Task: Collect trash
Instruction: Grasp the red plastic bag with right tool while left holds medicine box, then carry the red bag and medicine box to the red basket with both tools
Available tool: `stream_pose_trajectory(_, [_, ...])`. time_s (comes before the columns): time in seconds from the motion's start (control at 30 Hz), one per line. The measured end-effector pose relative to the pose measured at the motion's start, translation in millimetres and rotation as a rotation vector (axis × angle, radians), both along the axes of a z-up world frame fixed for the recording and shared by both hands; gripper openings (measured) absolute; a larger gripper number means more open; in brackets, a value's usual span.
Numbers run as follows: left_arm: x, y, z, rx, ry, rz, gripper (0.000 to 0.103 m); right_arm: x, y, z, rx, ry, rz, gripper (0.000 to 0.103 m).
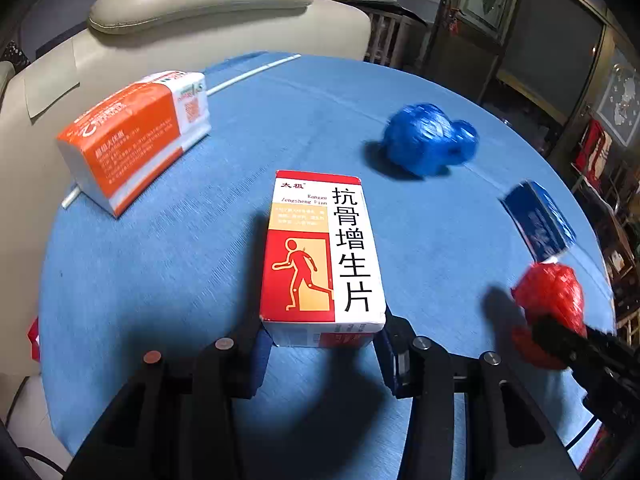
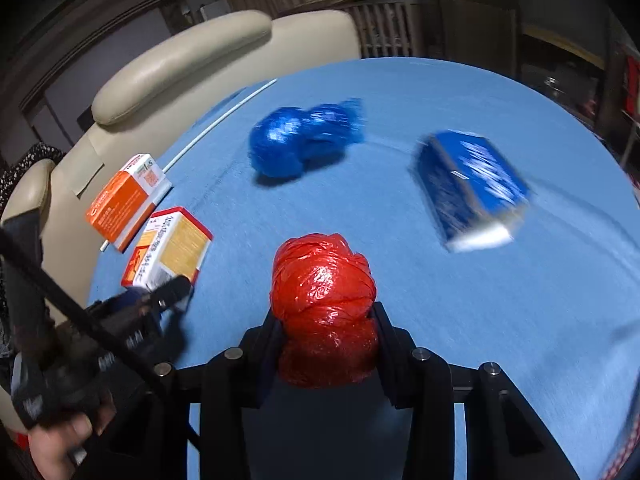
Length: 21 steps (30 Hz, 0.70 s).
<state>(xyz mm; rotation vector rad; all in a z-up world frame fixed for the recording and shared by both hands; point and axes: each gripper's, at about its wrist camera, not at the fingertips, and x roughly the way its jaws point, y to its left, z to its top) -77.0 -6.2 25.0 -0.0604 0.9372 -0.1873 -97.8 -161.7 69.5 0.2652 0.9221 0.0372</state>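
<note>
My left gripper point(image 1: 322, 344) is shut on a red and white medicine box point(image 1: 320, 252), its near end between the fingers above the blue table point(image 1: 200, 280). The box also shows in the right wrist view point(image 2: 170, 248). My right gripper point(image 2: 326, 332) is shut on a crumpled red plastic bag point(image 2: 324, 304), also seen in the left wrist view point(image 1: 550, 296). A crumpled blue plastic bag point(image 1: 428, 138) point(image 2: 300, 140), an orange and white box point(image 1: 136, 136) point(image 2: 128, 200) and a blue box point(image 1: 538, 220) point(image 2: 472, 188) lie on the table.
A thin white straw point(image 1: 252, 74) point(image 2: 216, 126) lies at the table's far left edge, under the orange box. A beige armchair point(image 1: 192, 4) point(image 2: 180, 64) stands behind the table. Dark wooden furniture point(image 1: 540, 40) stands at the far right.
</note>
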Motion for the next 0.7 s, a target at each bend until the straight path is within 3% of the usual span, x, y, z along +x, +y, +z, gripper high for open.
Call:
stream_pose_trajectory(0.43, [-92.5, -61.4, 40.5, 0.033, -0.066, -0.152, 0.047, -126.5, -42.5, 15.0, 0.037, -0.082, -0.113, 0.044])
stream_pose_trajectory(0.7, [-131.6, -75.2, 54.4, 0.034, -0.096, -0.213, 0.047, -165.5, -52.3, 31.1, 0.032, -0.143, -0.161, 0.044])
